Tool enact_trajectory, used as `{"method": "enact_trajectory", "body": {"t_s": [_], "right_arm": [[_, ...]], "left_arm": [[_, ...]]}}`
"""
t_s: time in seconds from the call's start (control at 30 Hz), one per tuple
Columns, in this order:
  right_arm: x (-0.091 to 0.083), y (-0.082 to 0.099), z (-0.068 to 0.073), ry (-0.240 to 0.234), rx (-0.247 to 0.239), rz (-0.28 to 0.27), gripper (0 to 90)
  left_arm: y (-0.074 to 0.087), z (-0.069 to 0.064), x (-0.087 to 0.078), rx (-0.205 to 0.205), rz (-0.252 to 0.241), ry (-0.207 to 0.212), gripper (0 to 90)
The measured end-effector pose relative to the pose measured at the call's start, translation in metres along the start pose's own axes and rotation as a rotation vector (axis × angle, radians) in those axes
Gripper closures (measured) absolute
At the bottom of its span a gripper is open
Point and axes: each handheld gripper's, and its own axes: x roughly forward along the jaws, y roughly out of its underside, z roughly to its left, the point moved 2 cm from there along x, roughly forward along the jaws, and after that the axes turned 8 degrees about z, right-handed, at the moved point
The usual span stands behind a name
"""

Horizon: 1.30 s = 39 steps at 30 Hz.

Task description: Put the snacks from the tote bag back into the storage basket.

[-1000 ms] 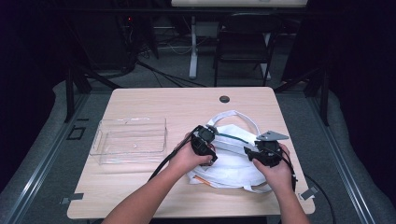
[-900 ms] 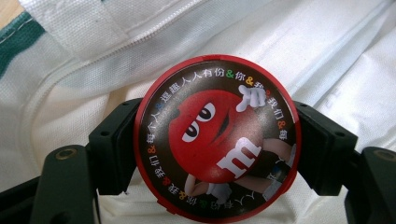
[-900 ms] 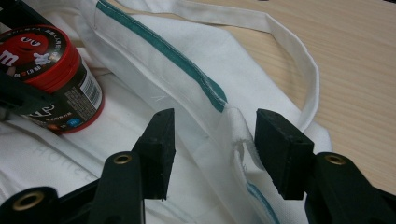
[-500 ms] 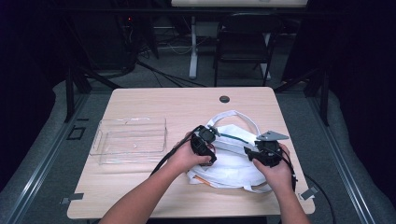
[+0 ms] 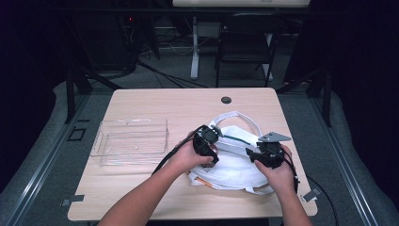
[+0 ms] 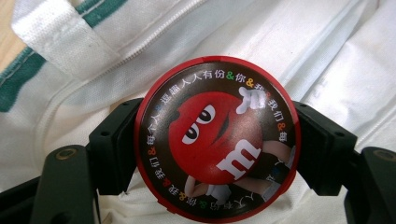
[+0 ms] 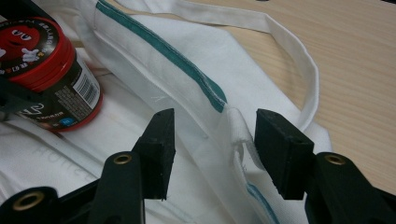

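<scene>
My left gripper (image 6: 215, 154) is shut on a round red candy tin (image 6: 215, 137), its lid printed with a red cartoon face, one jaw on each side. The tin hangs just over a white tote bag (image 6: 299, 51) with a green stripe. In the high view the left gripper (image 5: 207, 141) is at the bag's (image 5: 235, 167) left part, and the right gripper (image 5: 258, 154) is at its right part. My right gripper (image 7: 215, 144) stands open, its jaws either side of the bag's hem (image 7: 233, 130) where a handle (image 7: 299, 60) joins. The tin (image 7: 51, 70) shows at the upper left of that view.
A clear plastic tray (image 5: 134, 121) sits empty on the wooden table (image 5: 188, 103), left of the bag. A black grommet (image 5: 226, 100) marks the far edge. A dark chair (image 5: 244, 42) and cables stand on the floor beyond the table.
</scene>
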Motion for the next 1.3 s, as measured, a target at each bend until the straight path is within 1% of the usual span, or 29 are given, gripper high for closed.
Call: {"method": "enact_trajectory", "body": {"t_s": [0.1, 0.27, 0.37, 0.5, 0.73, 0.83, 0.97, 1.3], "right_arm": [[0.0, 0.0, 0.0, -0.001, 0.0, -0.001, 48.5], [0.0, 0.0, 0.0, 0.0, 0.0, -0.003, 48.5], [0.0, 0.0, 0.0, 0.0, 0.0, -0.002, 48.5], [0.0, 0.0, 0.0, 0.0, 0.0, -0.003, 48.5], [0.0, 0.0, 0.0, 0.002, 0.001, -0.004, 48.5], [0.0, 0.0, 0.0, 0.001, 0.0, -0.003, 48.5], [0.0, 0.0, 0.0, 0.002, 0.0, -0.002, 48.5], [0.0, 0.0, 0.0, 0.002, 0.0, -0.003, 48.5]], "left_arm": [[-0.001, 0.0, -0.003, -0.002, 0.007, 0.001, 25.6], [-0.003, 0.0, -0.009, 0.002, -0.001, 0.006, 25.6], [-0.004, -0.001, -0.013, 0.008, 0.005, -0.001, 25.6], [-0.005, -0.002, -0.017, 0.007, 0.007, 0.0, 25.6], [-0.006, 0.0, -0.027, 0.008, 0.002, -0.014, 25.5], [-0.006, 0.0, -0.029, 0.003, 0.001, -0.004, 25.5], [-0.006, 0.001, -0.031, 0.004, 0.004, -0.009, 25.5], [-0.008, -0.001, -0.038, 0.001, -0.001, -0.001, 25.5]]}}
